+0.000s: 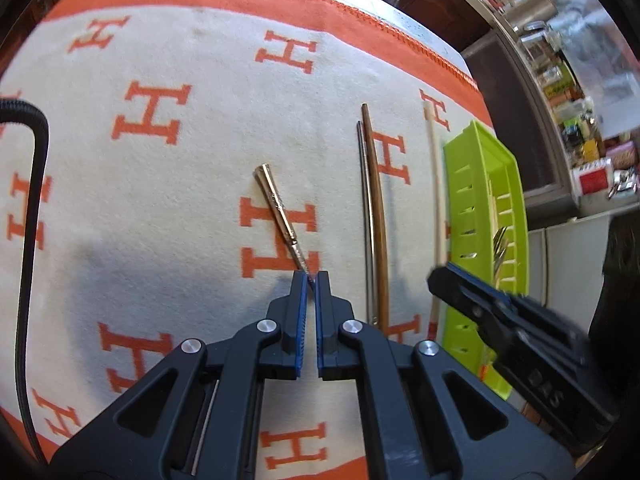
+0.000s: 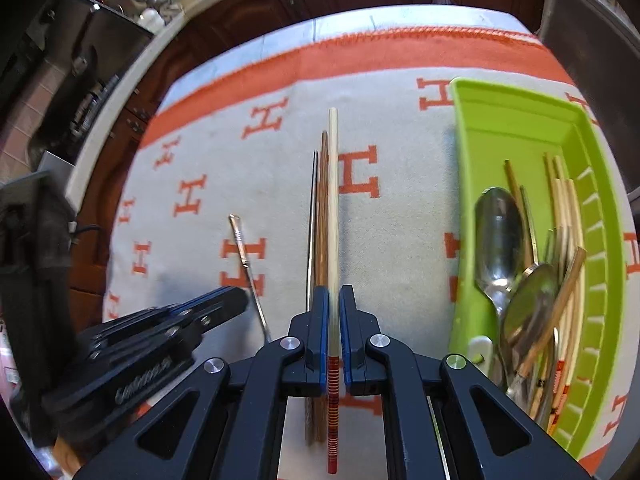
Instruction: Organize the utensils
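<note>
Here, from the left: a black cable (image 1: 28, 220) runs down the left edge of the cream blanket (image 1: 168, 208), which has orange H letters and an orange border. Near the middle of the blanket lies a gold-coloured utensil (image 1: 280, 210), handle end pointing away, and the left gripper (image 1: 311, 277) has its tongs together on the thin near end of it – the blue pads pinch the metal stem at the very tips. In the right wrist view that same gripper (image 2: 240, 296) shows as a dark shape low on the left, with the gold utensil (image 2: 246, 260) running under its tip.

To the right of it a thin metal chopstick (image 1: 365, 216) and a brown wooden chopstick (image 1: 378, 216) lie side by side, touching or nearly so. Next comes a pale chopstick (image 2: 333, 208) with red bands at its near end – the right gripper (image 2: 333, 296) is clamped on it, both blue pads pressed against its sides partway along the pale shaft. Whether it is lifted off the blanket I cannot tell. The brown chopstick (image 2: 322, 216) and the metal one (image 2: 312, 216) sit just left of it.

Furthest right stands the green plastic tray (image 2: 520, 120), slotted along its wall. Inside lie two spoons (image 2: 500, 232), a fork (image 2: 554, 246) and several pale and brown chopsticks (image 2: 568, 216), all heaped toward the near end
</note>
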{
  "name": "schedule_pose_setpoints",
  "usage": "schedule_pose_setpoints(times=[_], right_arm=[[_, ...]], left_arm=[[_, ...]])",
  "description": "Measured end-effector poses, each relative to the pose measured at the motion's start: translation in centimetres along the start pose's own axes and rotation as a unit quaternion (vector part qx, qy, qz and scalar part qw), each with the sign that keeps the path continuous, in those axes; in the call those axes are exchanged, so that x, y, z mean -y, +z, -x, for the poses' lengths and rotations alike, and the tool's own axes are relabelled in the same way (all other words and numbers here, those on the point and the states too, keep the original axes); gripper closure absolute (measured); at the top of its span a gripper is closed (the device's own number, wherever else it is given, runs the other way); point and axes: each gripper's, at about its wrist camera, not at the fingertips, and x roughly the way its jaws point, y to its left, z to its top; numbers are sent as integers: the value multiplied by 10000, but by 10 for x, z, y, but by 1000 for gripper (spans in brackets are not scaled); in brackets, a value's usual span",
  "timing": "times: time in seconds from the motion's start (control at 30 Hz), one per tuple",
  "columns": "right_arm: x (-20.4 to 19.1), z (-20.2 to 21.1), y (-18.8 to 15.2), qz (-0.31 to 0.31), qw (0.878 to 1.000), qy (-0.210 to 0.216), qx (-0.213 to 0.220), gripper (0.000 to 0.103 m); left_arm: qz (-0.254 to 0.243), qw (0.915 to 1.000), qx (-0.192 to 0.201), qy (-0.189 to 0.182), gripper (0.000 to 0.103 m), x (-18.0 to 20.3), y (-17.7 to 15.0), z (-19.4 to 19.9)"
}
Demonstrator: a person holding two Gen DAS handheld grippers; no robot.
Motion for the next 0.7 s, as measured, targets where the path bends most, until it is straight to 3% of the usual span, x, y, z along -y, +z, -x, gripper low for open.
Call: schedule_pose_setpoints(times=[0.2,0.5,0.7], right_arm=[[6,27,-14,5,9995,246,211,98],[13,33,-30,-56,9987,419,281,98],[24,39,-34,-145,9982,472,353,98]], left_arm=[[133,9999,-42,96,102,4,2,-10],[-267,9981,78,557,77,34,0,-16],[-411,9956,208,812,76,42,-5,-15]])
